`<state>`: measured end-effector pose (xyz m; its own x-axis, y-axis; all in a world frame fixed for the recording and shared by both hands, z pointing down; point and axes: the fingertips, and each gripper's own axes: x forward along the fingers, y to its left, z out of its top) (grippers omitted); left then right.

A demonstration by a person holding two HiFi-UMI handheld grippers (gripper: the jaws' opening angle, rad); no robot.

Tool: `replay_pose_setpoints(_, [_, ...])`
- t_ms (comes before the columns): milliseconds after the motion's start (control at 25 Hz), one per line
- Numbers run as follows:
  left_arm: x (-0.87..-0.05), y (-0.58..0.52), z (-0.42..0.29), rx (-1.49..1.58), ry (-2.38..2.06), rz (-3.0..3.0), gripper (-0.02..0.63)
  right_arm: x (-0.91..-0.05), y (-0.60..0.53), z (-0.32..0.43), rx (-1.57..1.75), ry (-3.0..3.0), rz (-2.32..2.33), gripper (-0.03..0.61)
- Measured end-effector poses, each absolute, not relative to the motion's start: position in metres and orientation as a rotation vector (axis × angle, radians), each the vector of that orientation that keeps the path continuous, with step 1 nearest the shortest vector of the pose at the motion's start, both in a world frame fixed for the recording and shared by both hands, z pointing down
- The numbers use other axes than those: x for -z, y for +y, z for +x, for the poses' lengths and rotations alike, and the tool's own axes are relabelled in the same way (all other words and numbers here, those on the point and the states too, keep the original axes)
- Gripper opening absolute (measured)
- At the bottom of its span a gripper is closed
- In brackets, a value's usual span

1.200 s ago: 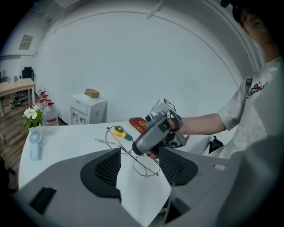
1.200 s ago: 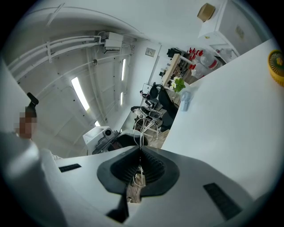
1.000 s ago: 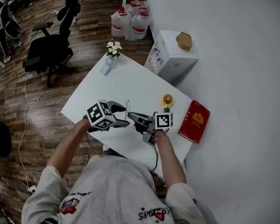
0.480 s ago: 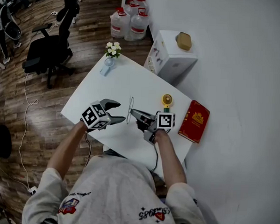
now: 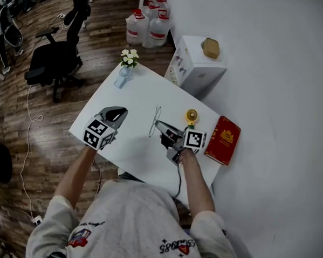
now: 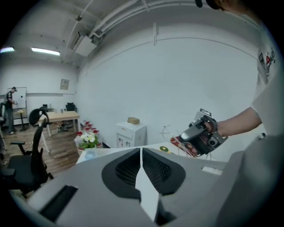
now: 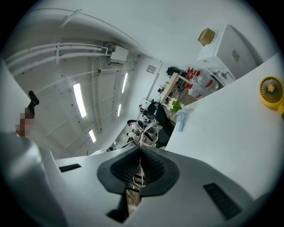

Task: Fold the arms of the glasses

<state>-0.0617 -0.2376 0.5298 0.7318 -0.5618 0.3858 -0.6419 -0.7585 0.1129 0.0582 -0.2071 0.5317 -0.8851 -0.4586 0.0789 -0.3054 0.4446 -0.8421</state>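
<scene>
Right gripper view: the right gripper point(image 7: 140, 151) is clamping the thin wire-framed glasses point(image 7: 142, 131), which are jutting beyond its tips. The left gripper point(image 5: 118, 114), well apart to their side, has just been closing on nothing. Probably between arm folds; next, the left must reopen and swing the remaining arm inward.

The left tool point(image 5: 118, 112), empty, has just closed its jaws together. The right tool point(image 5: 159, 124), held level, grips thin wire-framed glasses point(image 5: 153, 125).

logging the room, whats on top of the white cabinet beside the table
A tan rounded object sits on the white cabinet; nothing else shows on its top. The patch beneath the object is covered.
</scene>
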Motion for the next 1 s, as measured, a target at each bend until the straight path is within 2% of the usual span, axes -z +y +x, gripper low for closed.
replay_pose_setpoints(280, [-0.515, -0.264, -0.098, -0.384, -1.243, 2.628, 0.008, -0.526, -0.213, 0.067, 1.368, 2.503, -0.742, 0.011])
replay_pose_setpoints(1000, [-0.526, -0.254, -0.098, -0.342, -1.237, 2.597, 0.008, -0.523, -0.212, 0.074, 1.336, 2.466, -0.797, 0.011])
